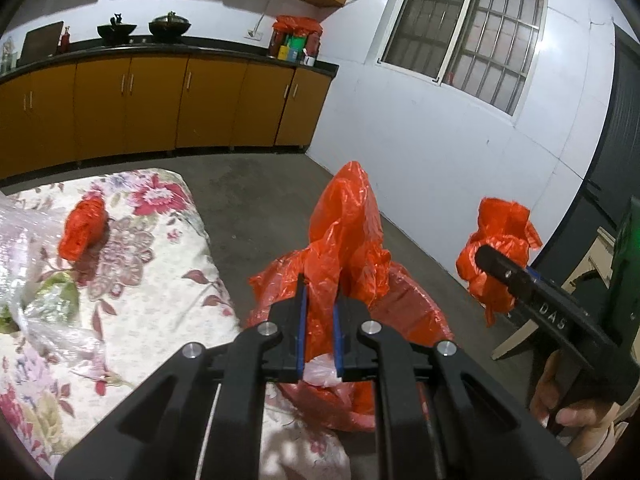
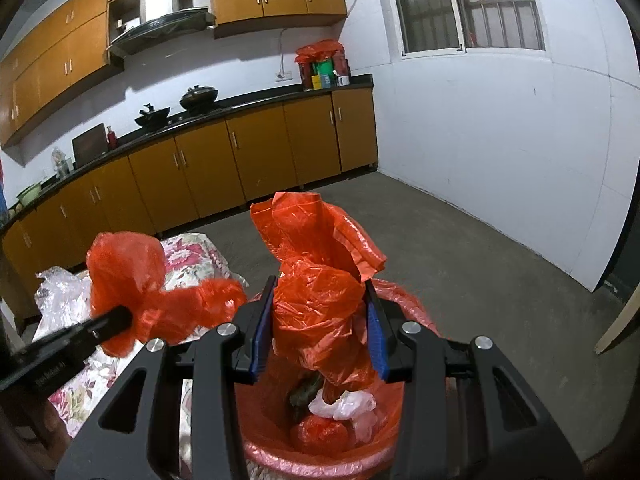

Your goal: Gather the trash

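Both black grippers (image 1: 319,308) (image 2: 320,320) carry blue pads (image 2: 374,336). Between them bunches an orange-red bag (image 2: 316,312), its bin (image 2: 320,452) pinkish-red. Left of the left gripper, a cream cloth (image 1: 160,264) bears red and mauve flowers. Beyond stand ochre cabinets (image 2: 256,152) against a white wall (image 2: 480,128).

A home kitchen: orange-brown cabinets (image 2: 256,152) under a dark countertop (image 2: 248,102) run from nine to twelve o'clock, two woks (image 2: 198,96) below a range hood (image 2: 160,26), barred window (image 2: 468,4) at one o'clock.
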The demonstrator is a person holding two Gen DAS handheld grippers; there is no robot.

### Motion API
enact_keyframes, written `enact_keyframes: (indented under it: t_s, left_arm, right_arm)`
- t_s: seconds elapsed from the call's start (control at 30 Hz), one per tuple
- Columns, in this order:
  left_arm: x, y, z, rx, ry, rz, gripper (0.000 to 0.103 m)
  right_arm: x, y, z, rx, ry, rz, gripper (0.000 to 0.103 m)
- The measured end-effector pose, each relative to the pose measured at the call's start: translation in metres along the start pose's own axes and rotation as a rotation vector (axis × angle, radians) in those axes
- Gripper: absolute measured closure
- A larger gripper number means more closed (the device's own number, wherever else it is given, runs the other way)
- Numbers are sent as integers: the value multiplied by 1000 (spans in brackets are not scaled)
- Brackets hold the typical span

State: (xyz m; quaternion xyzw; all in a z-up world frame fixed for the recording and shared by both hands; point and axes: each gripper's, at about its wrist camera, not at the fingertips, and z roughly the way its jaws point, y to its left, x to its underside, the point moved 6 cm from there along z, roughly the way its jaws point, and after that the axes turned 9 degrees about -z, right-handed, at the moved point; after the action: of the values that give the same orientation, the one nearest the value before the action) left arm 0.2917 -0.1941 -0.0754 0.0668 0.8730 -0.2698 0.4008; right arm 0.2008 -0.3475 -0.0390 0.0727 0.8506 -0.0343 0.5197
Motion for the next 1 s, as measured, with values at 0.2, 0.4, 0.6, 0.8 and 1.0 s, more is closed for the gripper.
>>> enact_keyframes:
  t_s: [0.2,0.4,0.6,0.8,1.0]
  left_arm:
    - [8,-6,25,19,39,4,87]
    - [19,5,40,-5,76,-7,67]
    - [20,35,25,-98,37,9,51]
    - [24,73,-2,-236,-6,35,36]
    - [27,116,-26,-344,-22,9,31]
  right_arm:
    - [-5,-5,11,-1,-4,17,60]
    - [3,-12,18,0,8,40,37]
    - [19,-14,13,32,30,33,26]
    - [21,-6,15,55,59,-8,22]
    - [23,15,15,27,66,-61,22]
